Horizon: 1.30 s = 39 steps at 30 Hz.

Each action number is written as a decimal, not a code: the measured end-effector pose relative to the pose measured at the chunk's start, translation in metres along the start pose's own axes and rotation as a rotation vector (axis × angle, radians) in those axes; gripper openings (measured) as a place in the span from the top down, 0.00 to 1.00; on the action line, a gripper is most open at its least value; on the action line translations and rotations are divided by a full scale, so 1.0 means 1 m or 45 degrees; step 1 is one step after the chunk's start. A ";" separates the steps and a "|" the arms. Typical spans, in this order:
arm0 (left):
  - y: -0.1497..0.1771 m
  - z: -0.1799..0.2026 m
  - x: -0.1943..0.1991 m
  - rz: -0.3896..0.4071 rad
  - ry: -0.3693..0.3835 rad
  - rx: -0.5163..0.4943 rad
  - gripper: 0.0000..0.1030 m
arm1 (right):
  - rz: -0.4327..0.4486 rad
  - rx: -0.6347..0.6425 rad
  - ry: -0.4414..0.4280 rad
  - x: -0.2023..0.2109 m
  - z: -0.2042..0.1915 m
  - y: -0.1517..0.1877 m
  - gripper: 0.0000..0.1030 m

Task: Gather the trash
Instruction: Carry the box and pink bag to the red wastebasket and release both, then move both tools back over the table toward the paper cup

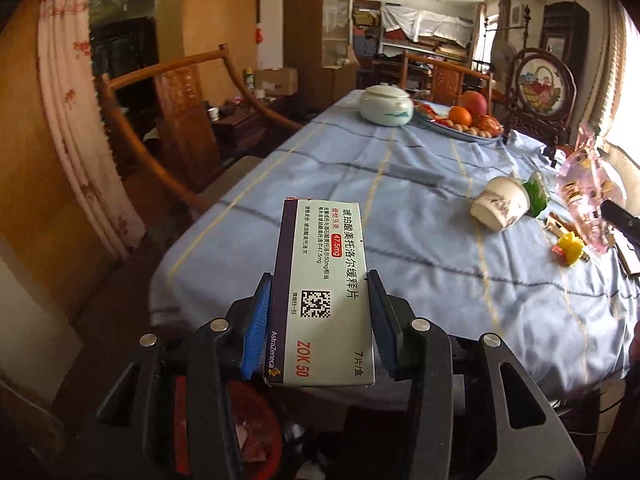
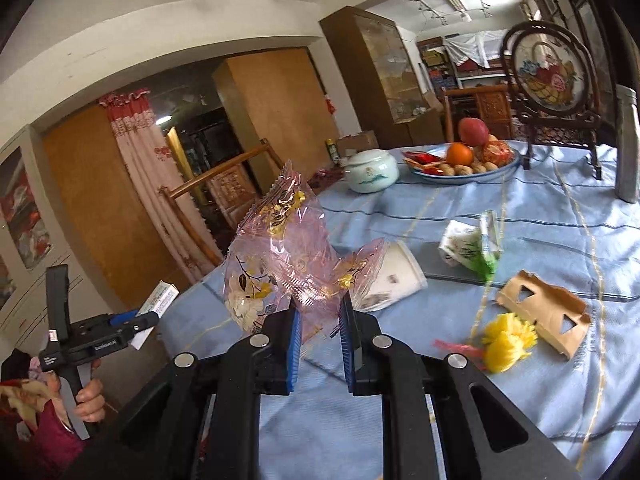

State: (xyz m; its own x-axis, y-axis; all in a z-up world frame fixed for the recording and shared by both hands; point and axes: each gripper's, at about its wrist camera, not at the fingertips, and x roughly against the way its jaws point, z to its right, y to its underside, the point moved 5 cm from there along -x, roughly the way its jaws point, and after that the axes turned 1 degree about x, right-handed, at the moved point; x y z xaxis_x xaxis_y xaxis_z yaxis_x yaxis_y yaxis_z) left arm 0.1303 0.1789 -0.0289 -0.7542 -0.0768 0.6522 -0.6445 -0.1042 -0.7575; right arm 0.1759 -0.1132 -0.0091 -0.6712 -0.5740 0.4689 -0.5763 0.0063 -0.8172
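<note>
Cluttered dining room with carved wooden chairs, seen first from the left wrist: long tabletop under a pale blue striped cloth, carrying a white lidded ceramic jar and a blue-rimmed fruit plate at the far end. Left tongs clamped on a white rectangular cardboard medicine box, raised above the near table edge. Tipped white paper cup lying to the right, near a yellow tassel. From the right wrist: right tongs pinched together on a crinkled pink transparent plastic wrapper with gold flowers, held up over the cloth. Beyond it, same tipped cup, a crumpled white and green paper carton, a torn brown cardboard piece and yellow tassels just beside it. At lower left, a hand gripping the left tongs with the box.
</note>
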 end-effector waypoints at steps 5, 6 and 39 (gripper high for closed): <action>0.037 -0.054 0.014 -0.057 -0.094 0.055 0.55 | -0.048 0.064 -0.093 -0.008 -0.051 0.014 0.83; 0.048 -0.068 0.014 -0.086 -0.114 0.077 0.55 | -0.062 0.071 -0.112 -0.011 -0.060 0.016 0.83; 0.159 -0.260 -0.017 -0.243 -0.395 0.441 0.13 | -0.876 0.446 -0.341 -0.227 -0.294 0.212 0.45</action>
State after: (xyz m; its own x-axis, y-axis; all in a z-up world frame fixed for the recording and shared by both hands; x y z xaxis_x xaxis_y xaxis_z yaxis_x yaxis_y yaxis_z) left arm 0.0076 0.4212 -0.1683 -0.5198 -0.3098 0.7962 -0.6480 -0.4643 -0.6037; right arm 0.0692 0.2594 -0.1902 -0.0603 -0.5324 0.8443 -0.6098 -0.6500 -0.4535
